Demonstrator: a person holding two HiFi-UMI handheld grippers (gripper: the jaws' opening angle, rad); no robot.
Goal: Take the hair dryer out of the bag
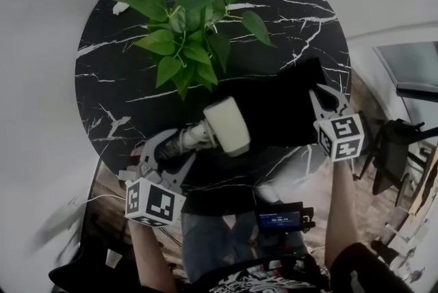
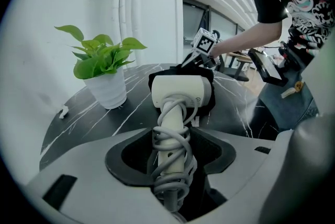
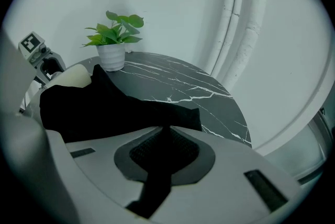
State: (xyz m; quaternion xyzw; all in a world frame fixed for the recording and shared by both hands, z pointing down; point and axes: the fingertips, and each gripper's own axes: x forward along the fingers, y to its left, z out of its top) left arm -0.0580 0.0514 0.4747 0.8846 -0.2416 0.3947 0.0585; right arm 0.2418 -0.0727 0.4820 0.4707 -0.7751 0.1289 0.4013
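Head view
- Table (image 1: 109, 90): round, black marble with white veins, filling the upper and middle frame.
- Plant (image 1: 188, 24): green leaves at upper centre.
- Bag (image 1: 287, 107): black cloth, right of centre.
- Hair dryer (image 1: 226, 126): cream-white, at centre. Its head is against the bag's left edge and its handle runs down-left.
- Left gripper (image 1: 174, 148): lower left, jaws on either side of the cord-wrapped handle.
- Right gripper (image 1: 323, 98): right of centre, tips at the bag's right edge.

Left gripper view
- Left gripper (image 2: 171, 131): jaws clamped on the hair dryer (image 2: 180, 94) by its handle, which has grey cord coiled around it.
- Bag (image 2: 208, 105): black cloth shows behind and beside the dryer's head, mid-frame.
- Plant (image 2: 99, 58): in a white pot (image 2: 109, 91), left of centre on the table (image 2: 78, 118).
- Right gripper (image 2: 196, 59): beyond the bag, above centre.

Right gripper view
- Right gripper (image 3: 167, 131): jaws together, pinching a strip of the black bag (image 3: 104, 108).
- Hair dryer (image 3: 73, 77): a cream patch shows past the bag's left end.
- Left gripper (image 3: 44, 63): at the far left edge, just beside that patch.
- Plant (image 3: 118, 26): upper left, at the far side of the table (image 3: 193, 87).
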